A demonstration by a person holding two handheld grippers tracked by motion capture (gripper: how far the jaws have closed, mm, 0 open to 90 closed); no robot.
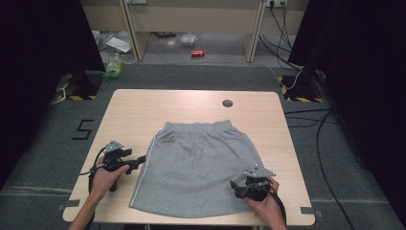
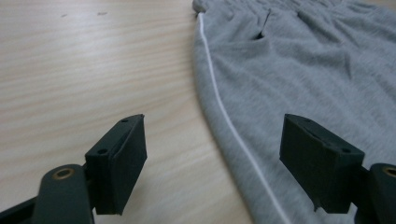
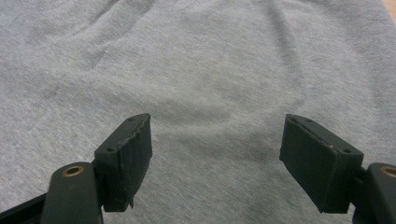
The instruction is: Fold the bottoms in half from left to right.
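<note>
Grey shorts (image 1: 198,165) lie flat on the wooden table (image 1: 139,108), waistband at the far side, a white stripe (image 2: 224,112) down their left edge. My left gripper (image 1: 141,159) hovers at that left edge, open, one jaw over bare wood and the other over the fabric (image 2: 303,70); its midpoint (image 2: 212,163) is just above the stripe. My right gripper (image 1: 235,186) sits over the shorts' lower right part, open, with the grey cloth (image 3: 196,65) spread below its midpoint (image 3: 217,161) and nothing pinched.
A small dark round grommet (image 1: 228,103) sits in the table's far side. On the floor beyond are a red can (image 1: 197,53), a green bottle (image 1: 114,67) and cables (image 1: 306,120) at the right. Dark curtains flank both sides.
</note>
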